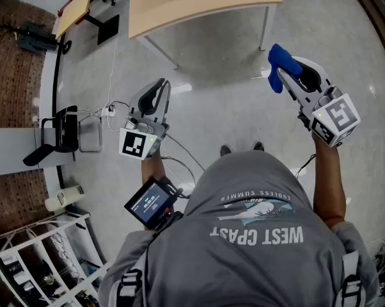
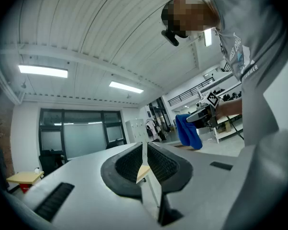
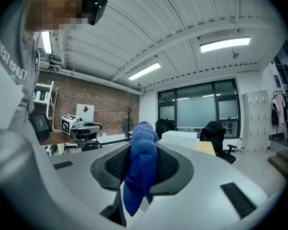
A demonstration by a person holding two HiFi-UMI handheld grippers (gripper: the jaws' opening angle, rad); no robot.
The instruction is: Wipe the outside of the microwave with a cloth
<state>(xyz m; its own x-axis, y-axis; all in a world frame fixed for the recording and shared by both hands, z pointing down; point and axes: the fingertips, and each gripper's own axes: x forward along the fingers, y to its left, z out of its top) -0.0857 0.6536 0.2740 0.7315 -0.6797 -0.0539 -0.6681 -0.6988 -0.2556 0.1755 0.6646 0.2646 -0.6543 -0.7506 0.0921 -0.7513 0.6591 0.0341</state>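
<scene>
A person stands on a pale floor (image 1: 231, 101), holding a gripper level in each hand. The right gripper (image 1: 291, 75) pinches a blue cloth (image 3: 141, 169) between its jaws, and the cloth hangs in a bunch below them, its long axis up and down. The left gripper (image 2: 144, 163) has its jaws pressed together on nothing. No microwave shows in any view, so its direction from the cloth cannot be told. The right hand, carrying the cloth, will likely do the wiping.
</scene>
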